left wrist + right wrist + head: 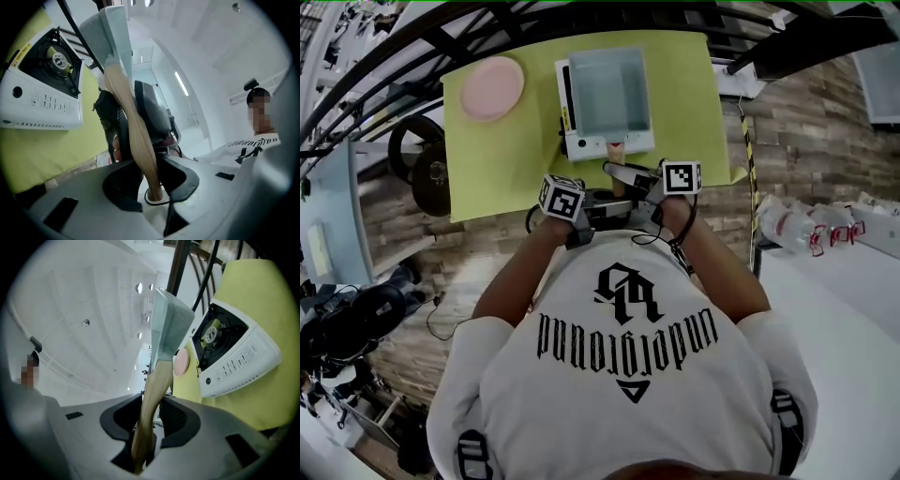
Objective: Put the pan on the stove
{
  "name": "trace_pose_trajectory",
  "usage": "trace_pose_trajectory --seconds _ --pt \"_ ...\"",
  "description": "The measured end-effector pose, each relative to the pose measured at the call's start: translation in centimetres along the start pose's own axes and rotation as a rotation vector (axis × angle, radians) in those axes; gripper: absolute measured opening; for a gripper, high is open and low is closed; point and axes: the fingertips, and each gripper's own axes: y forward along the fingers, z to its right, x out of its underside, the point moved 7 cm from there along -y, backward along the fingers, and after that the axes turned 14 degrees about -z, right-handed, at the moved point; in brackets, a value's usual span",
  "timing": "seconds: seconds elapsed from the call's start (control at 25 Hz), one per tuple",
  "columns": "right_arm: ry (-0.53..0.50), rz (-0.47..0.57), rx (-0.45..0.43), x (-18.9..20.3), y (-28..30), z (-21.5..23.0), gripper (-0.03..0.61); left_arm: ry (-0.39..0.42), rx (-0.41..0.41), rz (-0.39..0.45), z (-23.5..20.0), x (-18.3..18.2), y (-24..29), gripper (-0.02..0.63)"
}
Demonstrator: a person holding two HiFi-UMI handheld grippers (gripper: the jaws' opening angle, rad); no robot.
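Observation:
A square pale grey-blue pan (609,89) with a wooden handle (133,136) hangs over the white portable stove (581,145) on the yellow-green table. In both gripper views the burner (213,331) shows uncovered beside the pan (168,324), so the pan is apart from it. My left gripper (150,180) is shut on the end of the handle. My right gripper (145,427) is shut on the same handle (152,394) from the other side. In the head view the two grippers (600,202) (636,178) meet at the table's near edge.
A pink plate (492,87) lies at the table's far left; it also shows behind the pan as the plate (180,362). The stove's control panel (44,101) faces me. Black rails run behind the table. Wooden floor surrounds it, with a white surface (853,309) at right.

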Motion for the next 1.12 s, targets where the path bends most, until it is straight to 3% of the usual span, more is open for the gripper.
trace_pose_trajectory --seconds 0.44,1.12 --pt "0.068 -0.062 -0.004 -4.9 -0.2 6.4 0.121 -0.083 -0.018 0.026 -6.3 -4.1 0.1 0.091" --pt "0.146 -0.098 -0.009 -7.6 1.0 13.4 0.124 -0.187 -0.015 0.018 -12.9 -5.8 -0.6 0.091"
